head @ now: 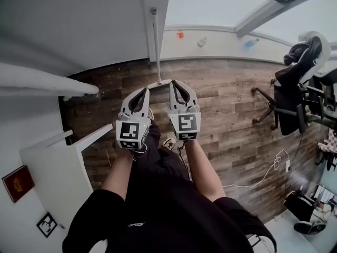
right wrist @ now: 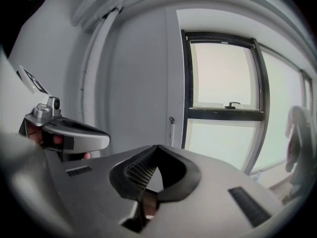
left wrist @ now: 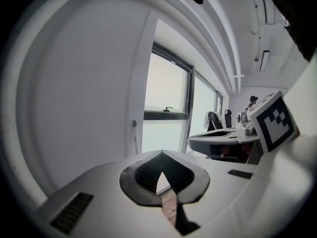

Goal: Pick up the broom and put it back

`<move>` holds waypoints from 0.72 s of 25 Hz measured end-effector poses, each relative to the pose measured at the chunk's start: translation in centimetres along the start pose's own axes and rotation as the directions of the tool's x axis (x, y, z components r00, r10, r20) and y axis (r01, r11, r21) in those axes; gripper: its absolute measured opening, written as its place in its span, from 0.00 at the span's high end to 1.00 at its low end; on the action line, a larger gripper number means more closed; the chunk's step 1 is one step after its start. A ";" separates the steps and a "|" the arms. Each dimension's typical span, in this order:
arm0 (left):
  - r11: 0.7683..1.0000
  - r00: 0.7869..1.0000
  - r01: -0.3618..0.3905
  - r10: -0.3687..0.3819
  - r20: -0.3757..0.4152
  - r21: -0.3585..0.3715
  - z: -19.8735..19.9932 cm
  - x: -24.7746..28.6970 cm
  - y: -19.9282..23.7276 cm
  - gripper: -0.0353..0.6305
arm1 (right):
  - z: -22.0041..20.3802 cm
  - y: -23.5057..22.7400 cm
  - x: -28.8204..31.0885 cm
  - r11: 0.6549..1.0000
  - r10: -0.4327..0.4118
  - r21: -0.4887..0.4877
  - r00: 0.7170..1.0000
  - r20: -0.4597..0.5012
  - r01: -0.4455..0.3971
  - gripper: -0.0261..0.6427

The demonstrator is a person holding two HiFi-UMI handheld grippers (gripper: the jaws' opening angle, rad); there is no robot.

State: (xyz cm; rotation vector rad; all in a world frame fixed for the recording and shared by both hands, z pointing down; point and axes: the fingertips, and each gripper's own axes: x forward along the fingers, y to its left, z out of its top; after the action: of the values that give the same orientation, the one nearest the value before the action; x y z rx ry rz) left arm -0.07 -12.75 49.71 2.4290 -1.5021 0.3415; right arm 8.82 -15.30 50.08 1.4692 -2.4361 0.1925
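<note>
The person's black shirt (head: 158,215) is filling the bottom of the head view, with the left hand-held gripper (head: 145,91) and right hand-held gripper (head: 174,84) side by side above the wooden floor (head: 226,104). The broom (head: 155,41) is standing upright in the wall corner just beyond them, untouched. In the left gripper view the jaws are pressing together on nothing. In the right gripper view they are likewise meeting empty. The broom is probably only leaning there, so a stray knock risks toppling it.

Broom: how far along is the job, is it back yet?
Done, it seems: the broom stands against the wall by the window, clear of both grippers. In hand: nothing; the left gripper and right gripper are shut and empty, side by side short of it. Left: nothing that shows.
</note>
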 end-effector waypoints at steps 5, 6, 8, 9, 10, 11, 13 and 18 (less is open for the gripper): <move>1.000 0.999 0.012 -0.012 0.043 0.007 1.8 -1.9 -2.8 0.95 | 2.3 0.5 -3.5 1.000 -0.003 -0.015 0.999 0.053 0.003 0.93; 1.000 0.999 0.013 -0.013 0.050 0.008 2.2 -2.3 -3.3 0.95 | 2.7 0.6 -4.2 1.000 -0.002 -0.018 0.998 0.065 0.003 0.93; 1.000 0.998 0.015 -0.016 0.063 0.007 2.8 -3.1 -4.2 0.95 | 3.5 0.6 -5.6 1.000 -0.007 -0.018 0.997 0.081 0.009 0.93; 1.000 0.997 0.017 -0.017 0.069 0.008 3.1 -3.5 -4.7 0.95 | 3.9 0.5 -6.3 1.000 -0.013 -0.015 0.996 0.087 0.014 0.93; 1.000 0.997 0.019 -0.020 0.075 0.011 3.4 -3.8 -5.1 0.95 | 4.2 0.5 -7.0 1.000 -0.018 -0.013 0.996 0.093 0.020 0.93; 1.000 0.996 0.022 -0.023 0.083 0.016 3.8 -4.2 -5.5 0.95 | 4.7 0.5 -7.6 1.000 -0.022 -0.013 0.995 0.099 0.023 0.93; 0.999 0.994 0.030 -0.032 0.100 0.024 4.9 -4.7 -6.4 0.95 | 5.8 0.5 -8.8 1.000 -0.021 -0.018 0.993 0.119 0.023 0.93; 0.998 0.989 0.036 -0.043 0.143 0.053 7.6 -6.3 -8.4 0.95 | 8.2 0.6 -11.9 0.999 -0.021 -0.036 0.985 0.172 0.028 0.93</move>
State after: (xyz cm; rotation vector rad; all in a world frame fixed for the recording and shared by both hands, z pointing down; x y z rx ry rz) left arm 5.20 -6.52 39.65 2.5689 -1.5174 0.2014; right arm 12.06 -7.10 38.63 1.5573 -2.5375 0.0141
